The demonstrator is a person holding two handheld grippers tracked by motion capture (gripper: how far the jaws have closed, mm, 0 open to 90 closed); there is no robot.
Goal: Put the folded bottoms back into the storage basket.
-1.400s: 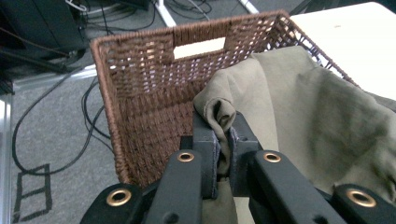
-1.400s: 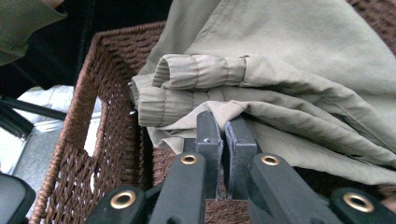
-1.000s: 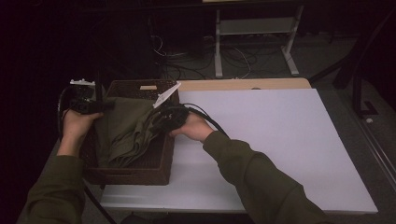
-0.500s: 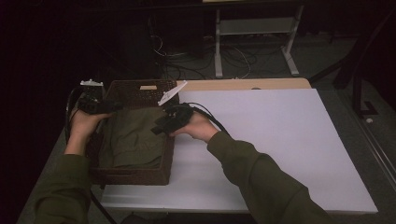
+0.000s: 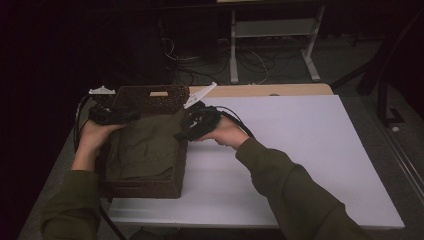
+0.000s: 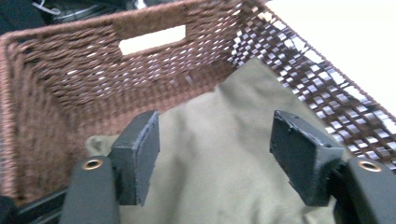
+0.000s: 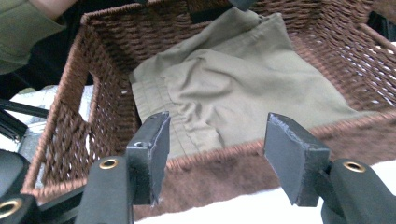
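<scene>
Both tools, left [image 5: 131,116] and right [image 5: 181,135], have just been opening, nothing between their jaws; withdrawing carelessly could snag the olive cloth [image 5: 147,147] from the wicker basket [image 5: 150,95].

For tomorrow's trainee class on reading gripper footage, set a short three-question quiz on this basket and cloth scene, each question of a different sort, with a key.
1. True or false: the olive cloth lies inside the brown wicker basket.
2. The left gripper hangs over: A the cloth, B the bare white table top, C the floor?
3. Fill in: the right gripper has its jaws ____, with nothing between them.

Key: 1 true. 2 A. 3 open; both grippers' jaws have just been opening, and the cloth lies loose in the basket.
</scene>
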